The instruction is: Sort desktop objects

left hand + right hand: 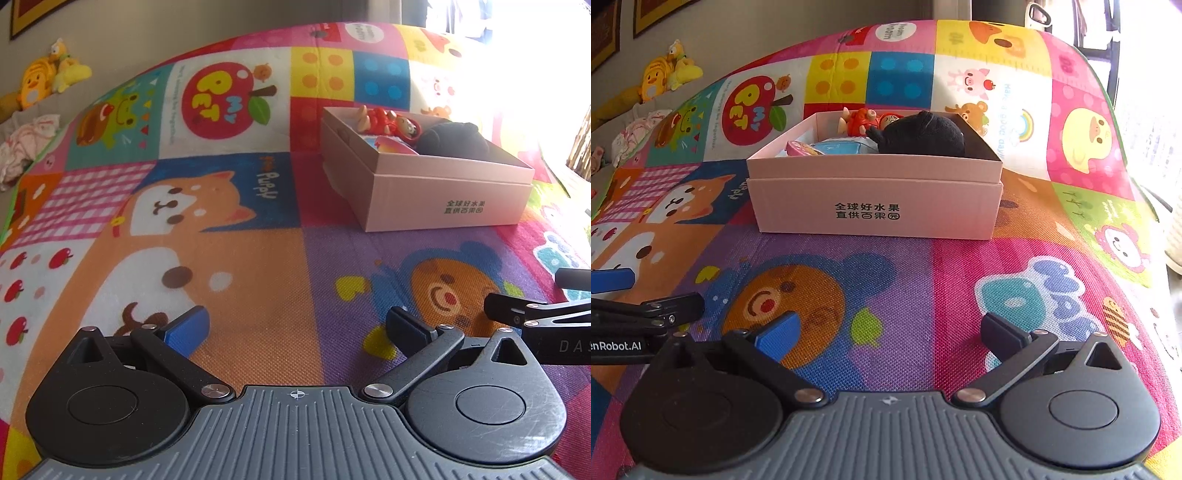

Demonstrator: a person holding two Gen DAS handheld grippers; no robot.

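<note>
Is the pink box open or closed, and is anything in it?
Open. The pink box has no lid on top, and a black plush toy, a red doll and a pink and blue item show inside.

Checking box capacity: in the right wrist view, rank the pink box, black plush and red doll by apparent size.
1. pink box
2. black plush
3. red doll, partly hidden behind the plush, so its true size is unsure.

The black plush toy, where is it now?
The black plush toy lies inside the pink box, at its right end in the right wrist view, beside the red doll. Both grippers are open, short of the box.
</note>
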